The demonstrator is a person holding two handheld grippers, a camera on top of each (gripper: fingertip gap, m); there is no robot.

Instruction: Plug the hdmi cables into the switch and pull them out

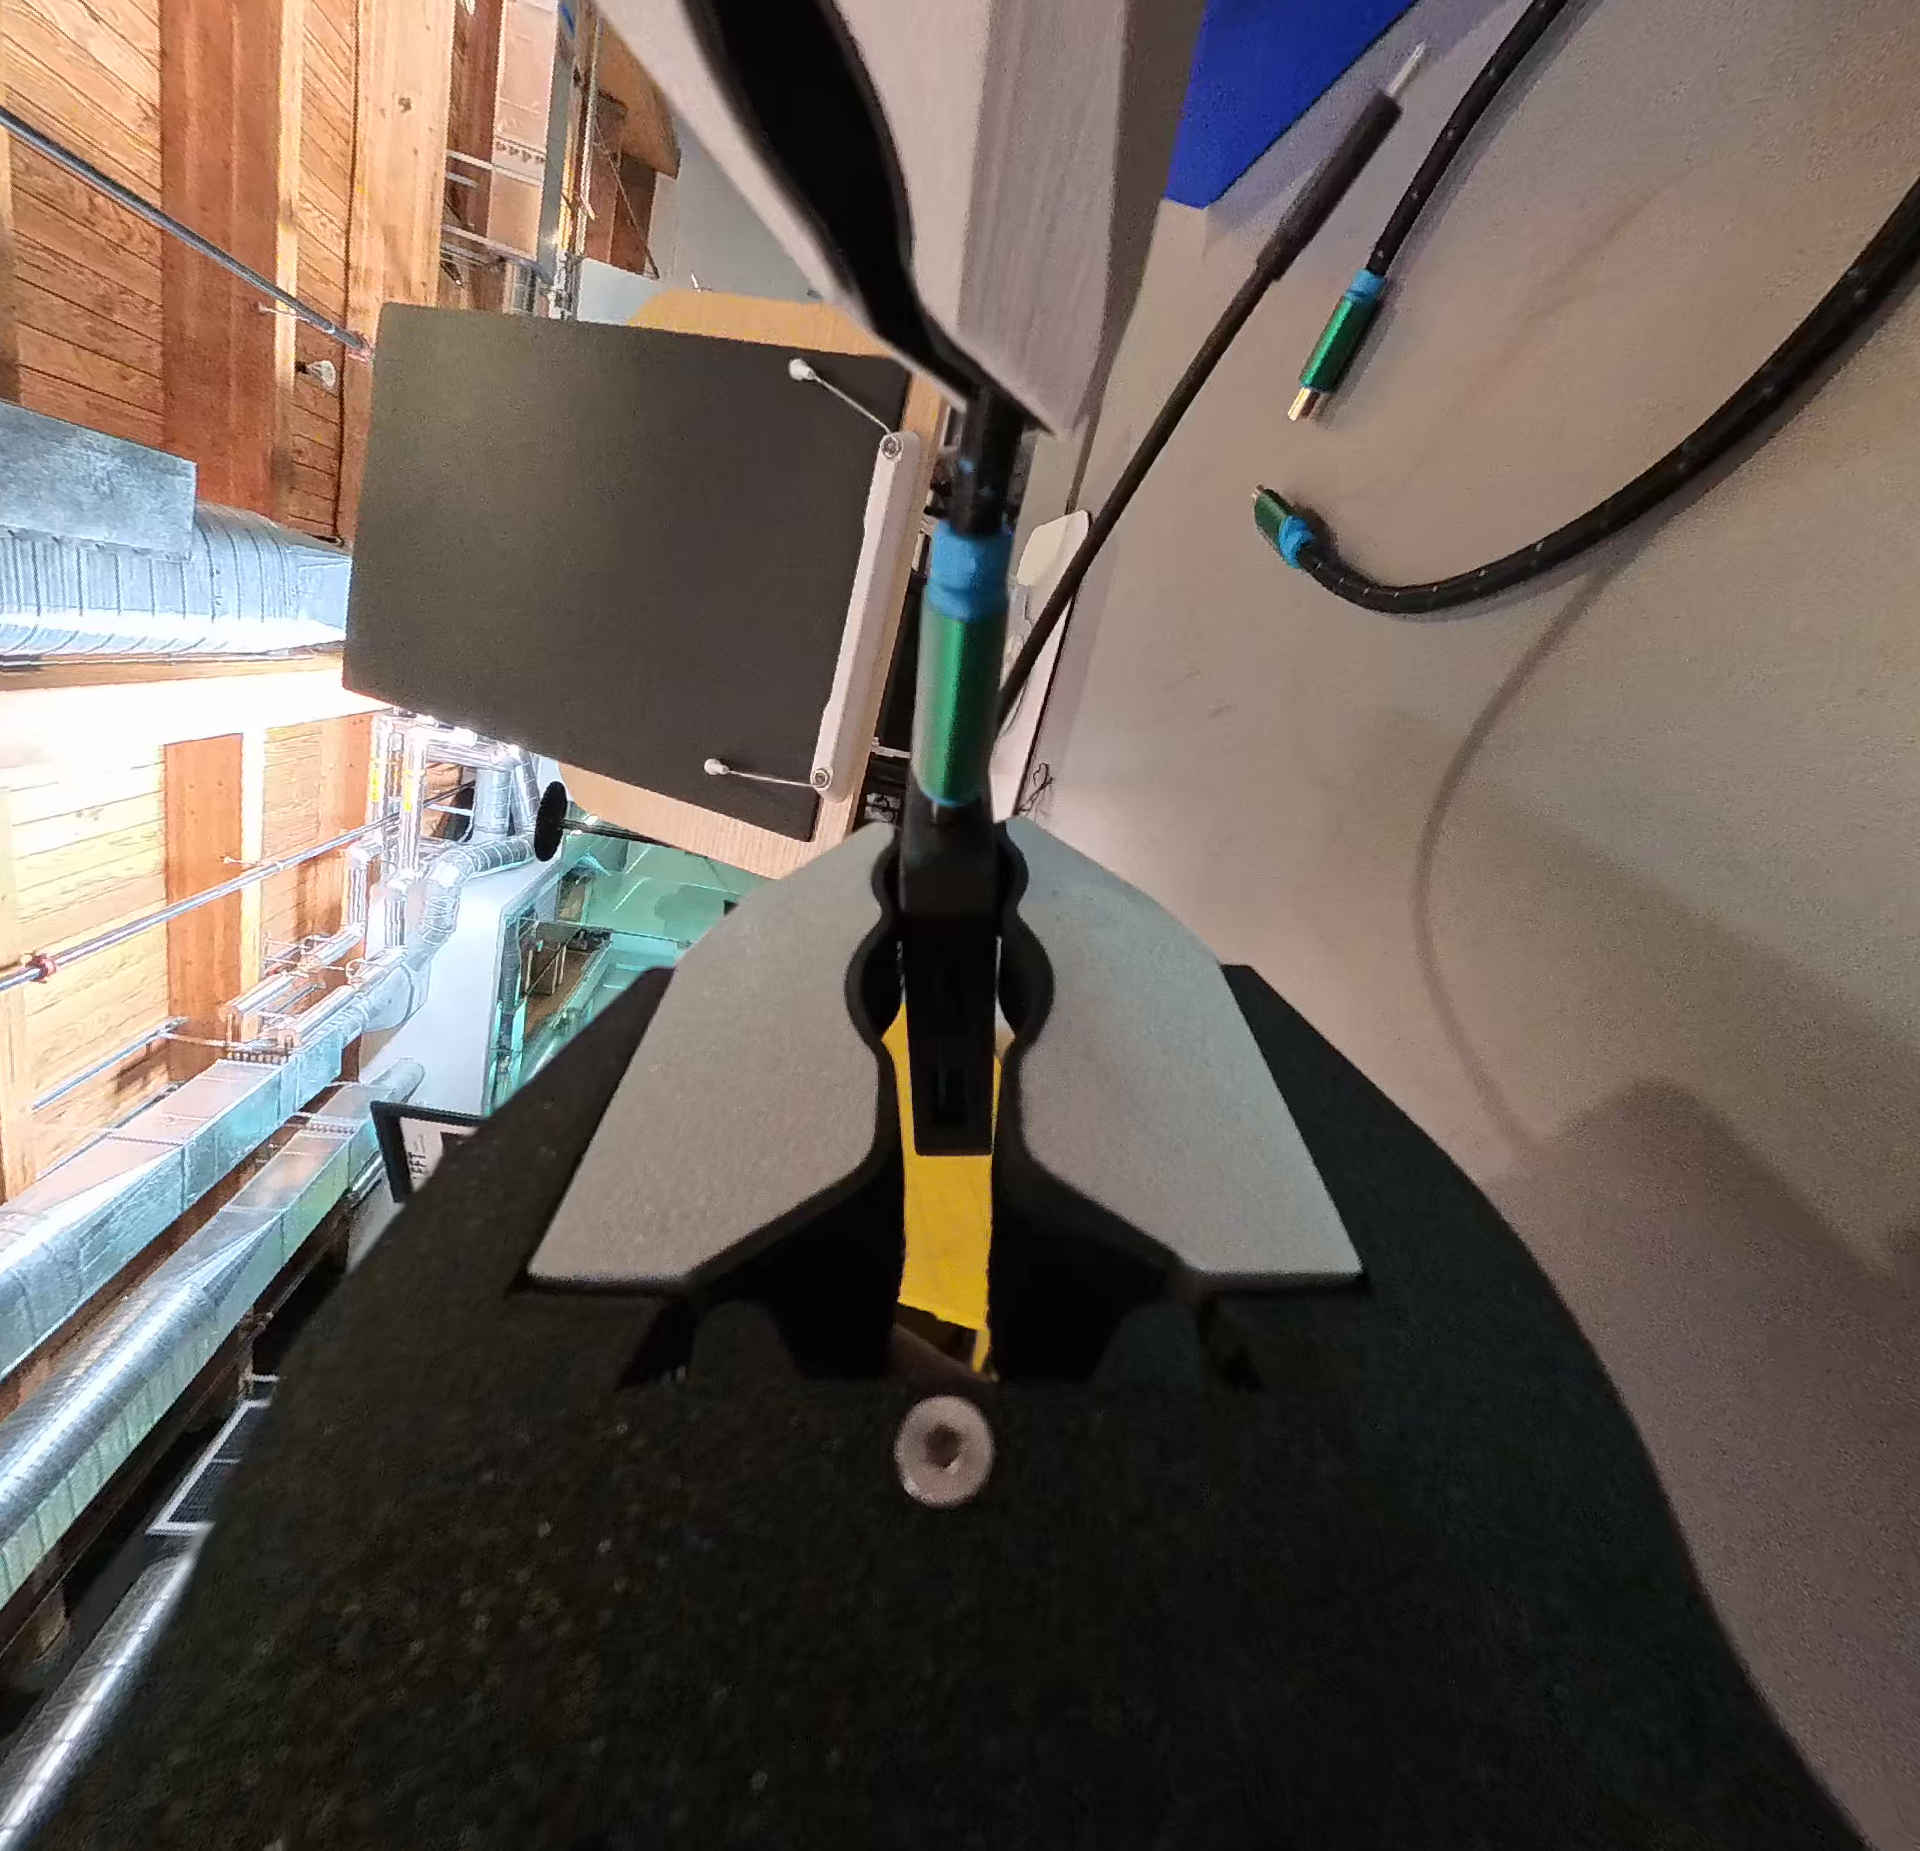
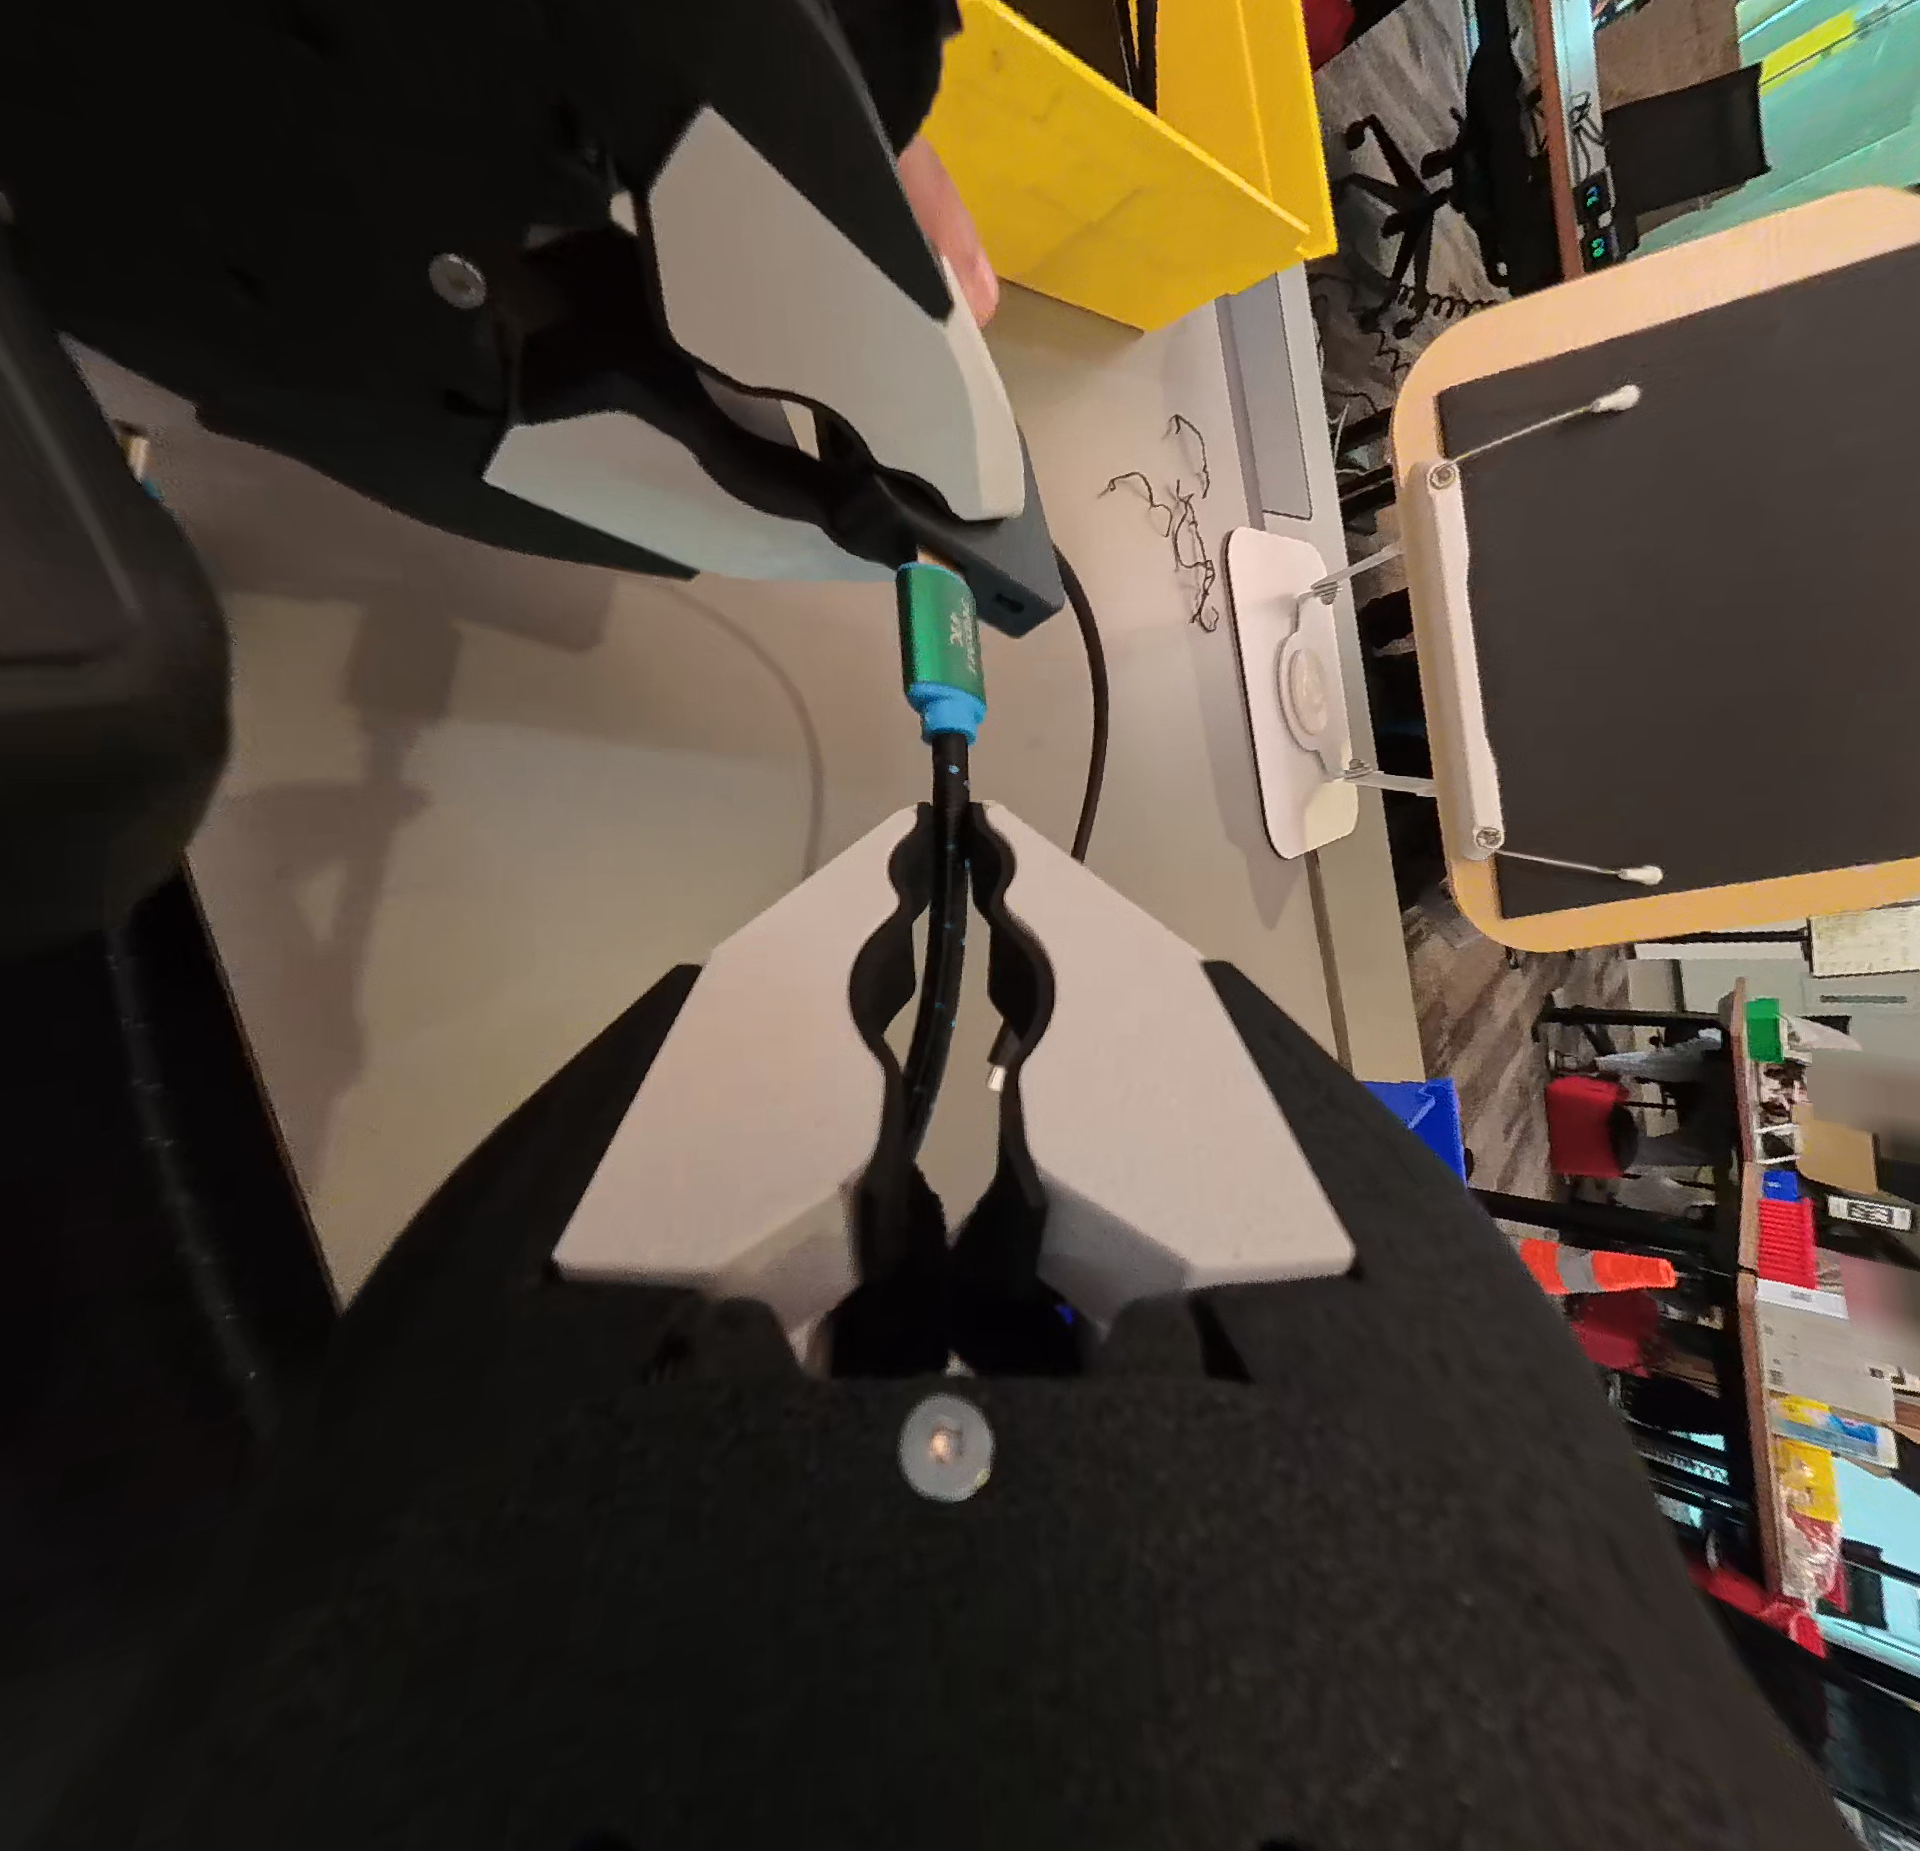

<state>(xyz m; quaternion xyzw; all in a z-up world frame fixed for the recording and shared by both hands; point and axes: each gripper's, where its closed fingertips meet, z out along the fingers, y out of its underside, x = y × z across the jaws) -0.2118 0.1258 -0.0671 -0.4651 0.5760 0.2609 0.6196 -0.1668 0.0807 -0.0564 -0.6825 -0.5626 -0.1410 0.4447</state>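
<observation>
The left gripper (image 1: 948, 866) is pressed together on the dark switch (image 1: 943, 980), which stands edge-on between its fingers. The right gripper (image 2: 948, 835) pinches the braided cable (image 2: 940, 928) just behind its green plug (image 2: 938, 643), and the plug's tip meets the edge of the switch (image 2: 997, 575) held in the other gripper. Whether the plug is fully seated or part-way cannot be told from here, nor whether this is the push in or the pull out; I judge the step to be one cable at its port. Either way the next move calls for a straight run along the plug's own line, with the left gripper bracing the switch so it does not twist; since the grip is on the cable rather than the plug body, the cable may bend under a push.

Farther out, two more green plugs (image 1: 1333, 357) (image 1: 1280, 525) lie apart on the grey table (image 1: 1558, 866), their black cables curving away. A thin black lead (image 2: 1091, 721) runs from the switch close beside the working plug and could snag. A yellow bin (image 2: 1101, 212) and a black board (image 2: 1683, 596) stand well clear
</observation>
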